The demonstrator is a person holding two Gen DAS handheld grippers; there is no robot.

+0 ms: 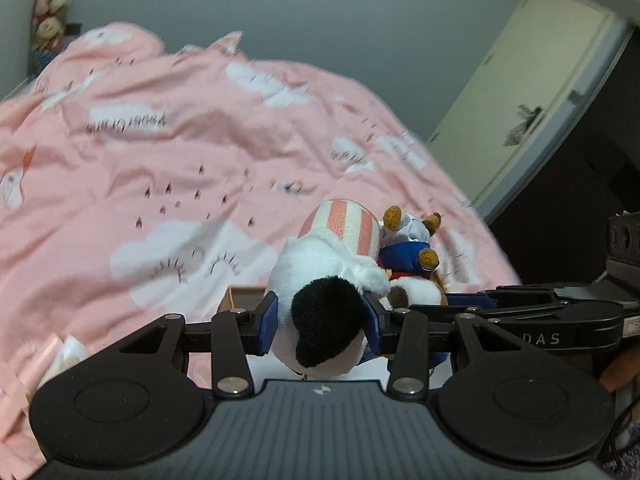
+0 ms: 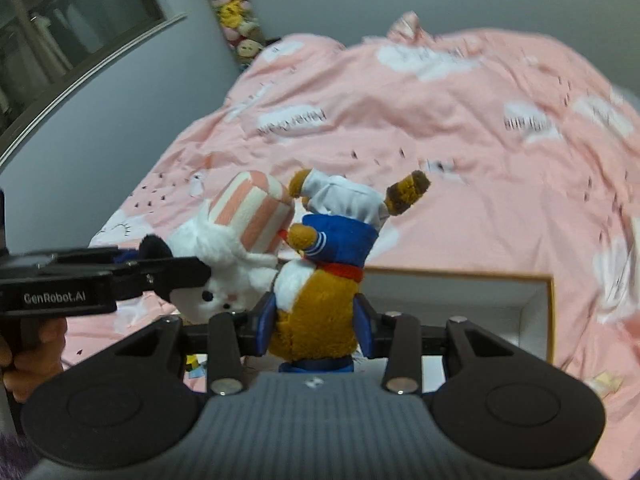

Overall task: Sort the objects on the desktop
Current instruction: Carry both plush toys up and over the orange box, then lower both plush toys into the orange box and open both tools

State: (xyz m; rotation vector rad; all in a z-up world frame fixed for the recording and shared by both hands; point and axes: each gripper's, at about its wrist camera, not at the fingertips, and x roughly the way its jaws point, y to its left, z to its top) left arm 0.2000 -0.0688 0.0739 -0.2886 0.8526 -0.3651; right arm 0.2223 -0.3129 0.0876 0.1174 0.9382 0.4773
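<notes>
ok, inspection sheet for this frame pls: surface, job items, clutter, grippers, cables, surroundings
Surface: pink quilt with white cloud print, rumpled.
Job's things: white plush dog with black ears and pink-striped hat; brown plush in blue sailor top and white cap; both held up side by side, touching. Open white box with tan edges beneath on the quilt.
Clutter: small pink-and-white items at the left wrist view's lower left, unclear.
Grippers: left hand-held gripper shut on the dog; right hand-held gripper shut on the brown plush.
Cables: nothing seen.
Surroundings: grey wall, white door, hanging column of plush toys.
</notes>
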